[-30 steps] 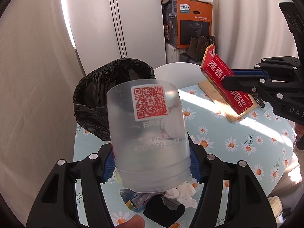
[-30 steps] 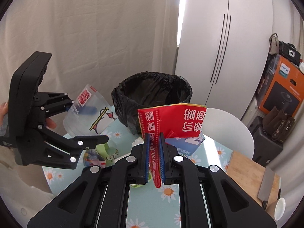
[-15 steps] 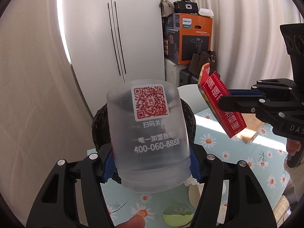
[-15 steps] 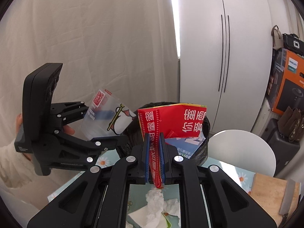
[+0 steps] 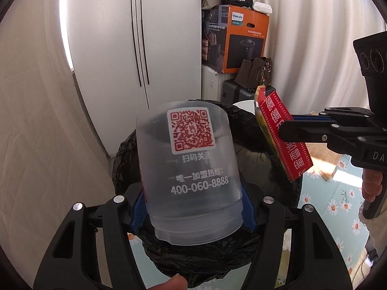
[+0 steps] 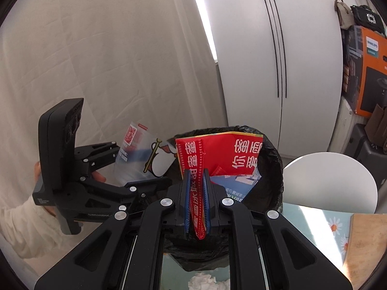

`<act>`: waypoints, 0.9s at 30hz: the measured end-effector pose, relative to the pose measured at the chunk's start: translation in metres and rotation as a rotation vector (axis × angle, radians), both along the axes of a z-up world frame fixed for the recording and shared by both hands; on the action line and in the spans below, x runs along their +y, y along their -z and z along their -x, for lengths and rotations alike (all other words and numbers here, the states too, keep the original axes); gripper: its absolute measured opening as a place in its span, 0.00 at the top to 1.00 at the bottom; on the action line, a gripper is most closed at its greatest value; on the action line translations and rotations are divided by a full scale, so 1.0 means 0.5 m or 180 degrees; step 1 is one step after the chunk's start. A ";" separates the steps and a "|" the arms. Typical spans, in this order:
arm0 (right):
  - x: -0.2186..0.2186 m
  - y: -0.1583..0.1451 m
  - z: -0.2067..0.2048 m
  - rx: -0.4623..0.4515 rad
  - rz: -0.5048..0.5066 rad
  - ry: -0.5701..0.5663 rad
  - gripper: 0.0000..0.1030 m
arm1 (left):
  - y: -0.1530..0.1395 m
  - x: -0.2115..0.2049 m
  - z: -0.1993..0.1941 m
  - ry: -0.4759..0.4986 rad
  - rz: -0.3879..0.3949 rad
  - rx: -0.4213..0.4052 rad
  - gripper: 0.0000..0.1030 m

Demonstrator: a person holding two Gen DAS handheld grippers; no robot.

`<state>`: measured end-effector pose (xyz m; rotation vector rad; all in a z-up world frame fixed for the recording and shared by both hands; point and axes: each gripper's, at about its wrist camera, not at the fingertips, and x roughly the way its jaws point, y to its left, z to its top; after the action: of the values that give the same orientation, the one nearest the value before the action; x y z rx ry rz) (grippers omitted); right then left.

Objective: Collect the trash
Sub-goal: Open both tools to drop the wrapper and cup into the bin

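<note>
My left gripper (image 5: 192, 207) is shut on a clear plastic cup (image 5: 191, 169) with a red QR label, held over the black-bagged trash bin (image 5: 271, 169). My right gripper (image 6: 196, 191) is shut on a red paper packet (image 6: 225, 154) with white lettering, held above the same bin (image 6: 271, 164). In the left wrist view the packet (image 5: 283, 137) hangs at the bin's right side in the right gripper (image 5: 287, 125). In the right wrist view the cup (image 6: 142, 159) and left gripper (image 6: 135, 169) are at the left of the bin.
The bin stands on a table with a daisy-print cloth (image 5: 338, 207). A wooden cutting board (image 6: 365, 246) lies at the right, crumpled white tissue (image 6: 205, 281) near the front. A white chair (image 6: 331, 181), white cabinet (image 5: 135, 48) and orange box (image 5: 241, 38) stand behind.
Both grippers have risen and moved toward the bin with their loads. The cup and the red packet now hang over the bin's opening.
</note>
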<state>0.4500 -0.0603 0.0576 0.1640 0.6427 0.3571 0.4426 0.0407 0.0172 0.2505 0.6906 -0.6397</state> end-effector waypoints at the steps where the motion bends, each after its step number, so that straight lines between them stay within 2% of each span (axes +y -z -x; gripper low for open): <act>1: 0.000 0.008 -0.011 0.0042 0.0010 0.0010 0.92 | 0.010 0.000 -0.009 0.0025 0.0012 0.0056 0.39; 3: 0.004 0.027 -0.030 0.0122 0.0020 0.0015 0.92 | 0.027 -0.001 -0.022 0.0075 0.0049 0.0163 0.39; 5: 0.003 0.042 -0.044 0.0181 0.0029 0.0022 0.91 | 0.040 -0.006 -0.029 0.0102 0.0022 0.0151 0.37; 6: 0.003 0.047 -0.047 0.0184 0.0041 0.0043 0.88 | 0.047 -0.010 -0.032 0.0106 -0.0016 0.0121 0.34; 7: 0.003 0.050 -0.049 0.0169 0.0064 0.0076 0.87 | 0.053 -0.012 -0.033 0.0099 -0.0058 0.0076 0.29; 8: 0.004 0.052 -0.052 0.0146 0.0106 0.0134 0.83 | 0.057 -0.013 -0.031 0.0090 -0.0089 0.0031 0.15; 9: 0.005 0.052 -0.054 0.0130 0.0153 0.0182 0.73 | 0.059 -0.013 -0.028 0.0101 -0.0109 -0.0002 0.09; 11: 0.000 0.052 -0.050 0.0089 0.0220 0.0244 0.55 | 0.055 -0.005 -0.017 0.0146 -0.0055 -0.0065 0.08; 12: -0.002 0.051 -0.045 0.0069 0.0236 0.0265 0.52 | 0.052 0.000 -0.012 0.0150 -0.0017 -0.0075 0.06; 13: -0.005 0.048 -0.042 0.0051 0.0234 0.0287 0.51 | 0.048 0.005 -0.008 0.0138 -0.0002 -0.0096 0.06; 15: -0.019 0.042 -0.040 0.0037 0.0228 0.0326 0.41 | 0.041 0.018 0.007 0.0083 -0.0024 -0.0175 0.06; 17: -0.032 0.039 -0.044 0.0013 0.0284 0.0345 0.35 | 0.035 0.027 0.020 0.0011 -0.0063 -0.0219 0.06; 20: -0.033 0.033 -0.032 0.0007 0.0333 0.0345 0.17 | 0.027 0.030 0.040 -0.0120 -0.0142 -0.0270 0.06; 27: -0.023 0.023 0.006 0.0085 0.0446 0.0271 0.15 | 0.017 0.057 0.102 -0.0352 -0.0206 -0.0232 0.06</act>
<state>0.4472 -0.0717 0.0463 0.0622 0.6826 0.2275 0.3914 0.0693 0.0085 0.2922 0.6509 -0.5008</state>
